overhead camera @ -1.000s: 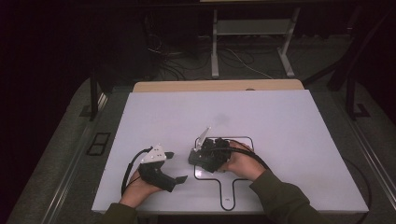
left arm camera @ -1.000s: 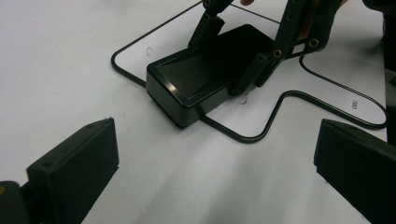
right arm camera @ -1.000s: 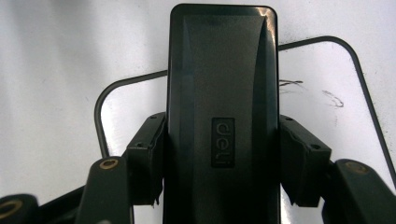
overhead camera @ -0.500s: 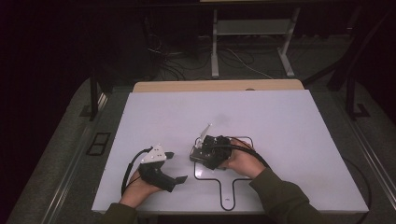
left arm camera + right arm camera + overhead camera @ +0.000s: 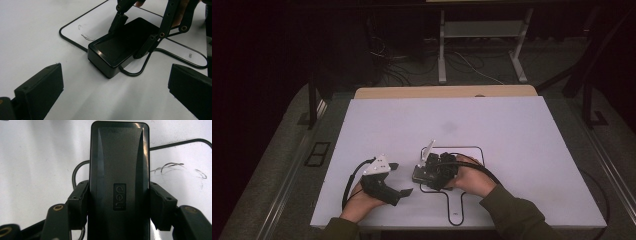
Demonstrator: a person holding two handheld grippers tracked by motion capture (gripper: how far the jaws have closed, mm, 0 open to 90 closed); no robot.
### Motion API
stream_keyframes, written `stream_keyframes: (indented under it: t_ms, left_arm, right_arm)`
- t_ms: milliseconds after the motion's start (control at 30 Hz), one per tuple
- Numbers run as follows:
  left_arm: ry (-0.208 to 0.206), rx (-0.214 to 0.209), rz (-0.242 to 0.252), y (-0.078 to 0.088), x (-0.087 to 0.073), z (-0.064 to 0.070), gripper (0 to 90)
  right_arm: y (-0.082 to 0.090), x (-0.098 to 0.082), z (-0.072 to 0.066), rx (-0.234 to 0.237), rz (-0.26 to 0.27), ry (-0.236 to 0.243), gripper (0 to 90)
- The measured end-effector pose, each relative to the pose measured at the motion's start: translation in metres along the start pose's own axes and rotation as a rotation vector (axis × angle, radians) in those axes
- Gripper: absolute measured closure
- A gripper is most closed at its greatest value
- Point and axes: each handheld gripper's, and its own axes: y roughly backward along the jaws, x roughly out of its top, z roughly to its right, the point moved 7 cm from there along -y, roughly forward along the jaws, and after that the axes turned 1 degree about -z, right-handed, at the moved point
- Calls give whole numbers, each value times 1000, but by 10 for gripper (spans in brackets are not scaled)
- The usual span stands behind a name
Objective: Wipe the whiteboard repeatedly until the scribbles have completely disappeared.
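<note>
A flat black case (image 5: 119,170) with a small embossed label lies on the white tabletop, partly over a black outline. My right gripper (image 5: 119,205) is shut on it, with a pad (image 5: 80,202) pressed against each long side. In the high view the case (image 5: 421,173) sits at the front middle of the table and the right gripper (image 5: 432,172) comes at it from the right. My left gripper (image 5: 402,178) rests on the table just left of the case, open and holding nothing. From the left gripper view (image 5: 113,100) the case (image 5: 117,47) lies ahead, clamped by the right gripper's fingers (image 5: 150,42).
The white tabletop (image 5: 512,140) spreads wide behind and to both sides of the hands. A black outline drawn on it (image 5: 457,210) forms a rounded box with a handle toward the front edge. Behind the table are cables and a stand's legs (image 5: 442,60) on the dark floor.
</note>
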Motion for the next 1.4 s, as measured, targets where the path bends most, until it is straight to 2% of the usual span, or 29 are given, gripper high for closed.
stream_keyframes:
  t_ms: [100, 200, 300, 867, 1000, 1100, 1133, 1233, 1300, 1400]
  left_arm:
    - [4, -1, -1, 0, 0, 0, 0]
    - [6, -1, 0, 0, 0, 0, 0]
    - [5, -2, -1, 0, 0, 0, 0]
    - [-1, -2, -1, 1, 0, -1, 0]
    - [-1, -3, -2, 0, 0, -1, 0]
    - [3, -4, 0, 0, 0, -1, 0]
    - [3, -4, 0, 0, 0, -1, 0]
    - [3, -3, -2, 0, 0, 0, 0]
    - [2, -2, -1, 0, 0, 0, 0]
    - [0, 0, -2, 0, 0, 0, 0]
  right_arm:
    - [-1, 1, 8, -24, -2, -8, 388]
    - [-2, 2, 18, -45, 0, -35, 388]
    - [-3, 4, 27, -45, 2, -71, 387]
    - [-9, 11, 82, -96, -19, -183, 387]
    - [-10, 12, 82, -93, -23, -181, 387]
    - [-9, 14, 70, -65, -27, -155, 387]
    - [-9, 15, 66, -62, -28, -136, 387]
    - [-9, 16, 59, -56, -27, -124, 387]
    - [-9, 16, 60, -54, -28, -131, 387]
    - [-9, 15, 69, -89, -33, -152, 387]
